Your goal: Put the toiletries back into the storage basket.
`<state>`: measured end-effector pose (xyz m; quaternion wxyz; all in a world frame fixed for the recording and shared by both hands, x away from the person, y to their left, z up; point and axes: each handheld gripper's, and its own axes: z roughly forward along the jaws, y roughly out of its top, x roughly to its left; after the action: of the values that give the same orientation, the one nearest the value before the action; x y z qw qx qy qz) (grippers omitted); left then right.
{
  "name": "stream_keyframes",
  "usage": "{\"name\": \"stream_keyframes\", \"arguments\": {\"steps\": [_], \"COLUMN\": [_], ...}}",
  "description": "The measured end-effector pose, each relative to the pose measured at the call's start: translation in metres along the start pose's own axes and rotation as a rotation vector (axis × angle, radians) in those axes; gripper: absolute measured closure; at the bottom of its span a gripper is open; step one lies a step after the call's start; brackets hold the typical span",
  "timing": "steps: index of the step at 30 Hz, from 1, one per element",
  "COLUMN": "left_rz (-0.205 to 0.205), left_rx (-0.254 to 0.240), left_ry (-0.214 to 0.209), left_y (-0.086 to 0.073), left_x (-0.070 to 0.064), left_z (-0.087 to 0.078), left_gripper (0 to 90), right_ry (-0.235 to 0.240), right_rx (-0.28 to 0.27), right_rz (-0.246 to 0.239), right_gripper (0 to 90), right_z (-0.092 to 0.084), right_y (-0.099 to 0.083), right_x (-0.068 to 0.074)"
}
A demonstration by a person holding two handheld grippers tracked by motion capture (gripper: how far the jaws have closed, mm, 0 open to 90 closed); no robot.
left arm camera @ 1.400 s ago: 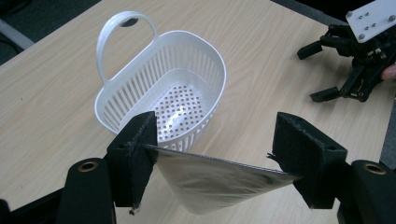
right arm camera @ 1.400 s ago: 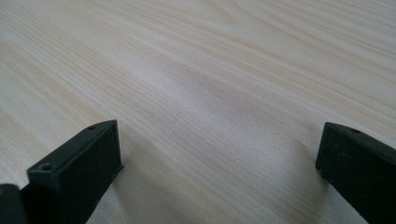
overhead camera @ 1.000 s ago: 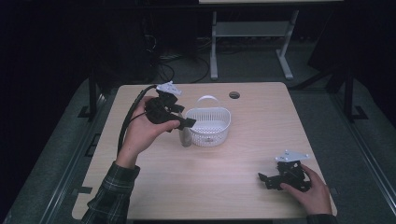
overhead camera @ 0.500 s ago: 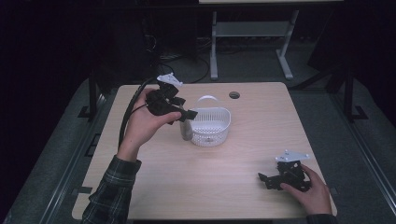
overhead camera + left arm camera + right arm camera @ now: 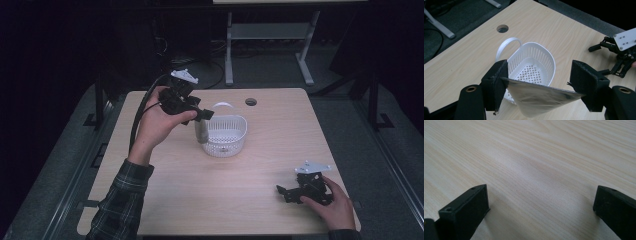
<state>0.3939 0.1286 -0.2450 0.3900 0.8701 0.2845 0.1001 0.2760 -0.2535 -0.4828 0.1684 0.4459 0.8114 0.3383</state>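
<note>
Here, one silver pouch [image 5: 541, 98] is clamped in the left hand-held gripper [image 5: 539, 80] above one white basket [image 5: 226, 134]; the right hand-held gripper [image 5: 541, 202] gapes empty.

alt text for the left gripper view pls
The left gripper holds a silver pouch by its edges between two black jaws, above a white perforated basket on a light wooden table. The right gripper rests farther off.

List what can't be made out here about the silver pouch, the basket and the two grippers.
- Silver pouch: its lower end is cut off by the bottom edge of the left gripper view; any print is too small in the high view.
- White basket: its near wall is hidden behind the pouch in the left gripper view.
- Left gripper: its body is covered by the hand in the high view.
- Right gripper: its jaw bases are cut off at the bottom.
</note>
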Motion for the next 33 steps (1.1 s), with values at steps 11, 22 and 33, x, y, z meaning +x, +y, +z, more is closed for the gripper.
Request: {"name": "stream_keyframes", "arguments": {"steps": [11,22,33], "left_rz": [-0.003,0.003,0.001], "left_rx": [-0.008,-0.023,-0.016], "left_ry": [0.0,0.008,0.0], "left_y": [0.009,0.013,0.008], "left_x": [0.005,0.008,0.012], "left_z": [0.009,0.021,0.037], "left_gripper": [30.6,30.7,30.7], "right_ry": [0.0,0.0,0.0], "right_rx": [0.0,0.0,0.0], "right_rz": [0.0,0.0,0.0], "right_gripper": [0.0,0.0,0.0], "right_z": [0.0,0.0,0.0], "right_y": [0.0,0.0,0.0], "right_x": [0.0,0.0,0.0]}}
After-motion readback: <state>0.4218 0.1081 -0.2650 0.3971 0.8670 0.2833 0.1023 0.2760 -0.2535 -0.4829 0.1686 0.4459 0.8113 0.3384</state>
